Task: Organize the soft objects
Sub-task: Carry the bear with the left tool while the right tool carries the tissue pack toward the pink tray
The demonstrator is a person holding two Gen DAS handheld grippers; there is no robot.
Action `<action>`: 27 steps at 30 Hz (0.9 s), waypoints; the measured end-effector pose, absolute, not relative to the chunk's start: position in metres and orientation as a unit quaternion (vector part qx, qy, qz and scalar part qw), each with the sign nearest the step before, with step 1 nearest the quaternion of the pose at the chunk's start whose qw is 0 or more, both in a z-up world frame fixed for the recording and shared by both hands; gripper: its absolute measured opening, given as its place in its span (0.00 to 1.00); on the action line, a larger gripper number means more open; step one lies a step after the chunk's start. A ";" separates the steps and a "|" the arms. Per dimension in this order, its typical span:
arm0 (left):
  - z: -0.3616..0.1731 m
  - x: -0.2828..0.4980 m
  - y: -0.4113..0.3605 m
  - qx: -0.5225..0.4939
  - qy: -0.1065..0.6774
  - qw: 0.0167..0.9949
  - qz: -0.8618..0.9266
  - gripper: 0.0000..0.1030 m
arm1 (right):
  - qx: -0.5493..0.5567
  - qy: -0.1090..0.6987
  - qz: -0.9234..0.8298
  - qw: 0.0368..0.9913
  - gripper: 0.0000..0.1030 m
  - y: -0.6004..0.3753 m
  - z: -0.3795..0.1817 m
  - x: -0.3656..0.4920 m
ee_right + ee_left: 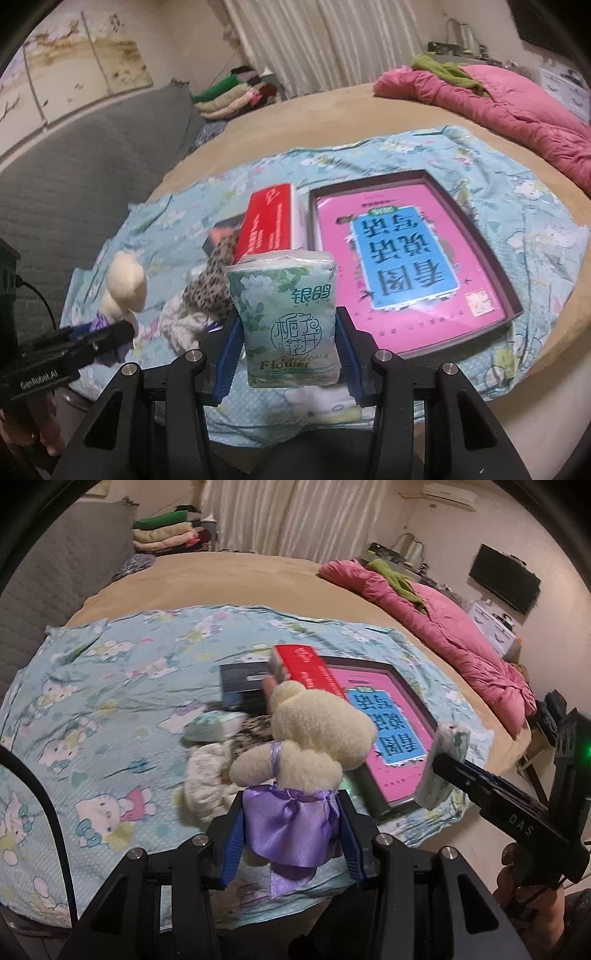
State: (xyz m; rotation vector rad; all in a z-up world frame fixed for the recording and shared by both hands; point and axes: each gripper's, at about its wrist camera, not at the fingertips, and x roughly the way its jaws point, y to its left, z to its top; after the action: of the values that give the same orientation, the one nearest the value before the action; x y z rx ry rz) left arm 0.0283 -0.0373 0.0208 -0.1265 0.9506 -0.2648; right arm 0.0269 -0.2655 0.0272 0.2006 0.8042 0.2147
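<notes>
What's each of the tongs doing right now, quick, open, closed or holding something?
Left tongs: closed on the cream plush bear, gripped at its purple dress.
Right tongs: closed on the tissue pack.

dim, warm indoor light with a faint purple cast over both my views; no bright source in frame, and the pale curtain point(277, 513) shows no daylight behind it. shadows are soft and shallow beneath the pink tray point(413, 273). strong fisheye bending curves the bed's edge point(258, 559) and leaves black corners around each frame. the plush toy point(314, 738) in my left jaws is fairly sharp; the tissue pack point(286, 321) in my right reads clearly. background grainy, slightly smeared. a green indicator glows at my left view's right margin.
</notes>
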 end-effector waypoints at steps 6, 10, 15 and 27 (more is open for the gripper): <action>0.027 0.034 -0.074 -0.046 0.455 0.877 -0.149 0.44 | 0.120 0.372 0.074 0.917 0.48 -0.290 0.033 0.023; 0.029 0.039 -0.097 -0.033 0.454 0.876 -0.160 0.44 | 0.132 0.361 0.053 0.921 0.48 -0.306 0.036 0.021; 0.029 0.051 -0.125 -0.020 0.458 0.872 -0.174 0.44 | 0.144 0.351 0.027 0.925 0.48 -0.323 0.038 0.022; 0.015 0.078 -0.181 0.018 0.474 0.858 -0.200 0.44 | 0.161 0.348 -0.008 0.923 0.48 -0.356 0.032 0.033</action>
State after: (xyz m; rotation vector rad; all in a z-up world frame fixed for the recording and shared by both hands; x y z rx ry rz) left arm 0.0781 -0.1812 0.0146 0.0380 0.9949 -0.4191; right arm 0.0332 -0.3563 0.0318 0.3303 0.7152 -0.0172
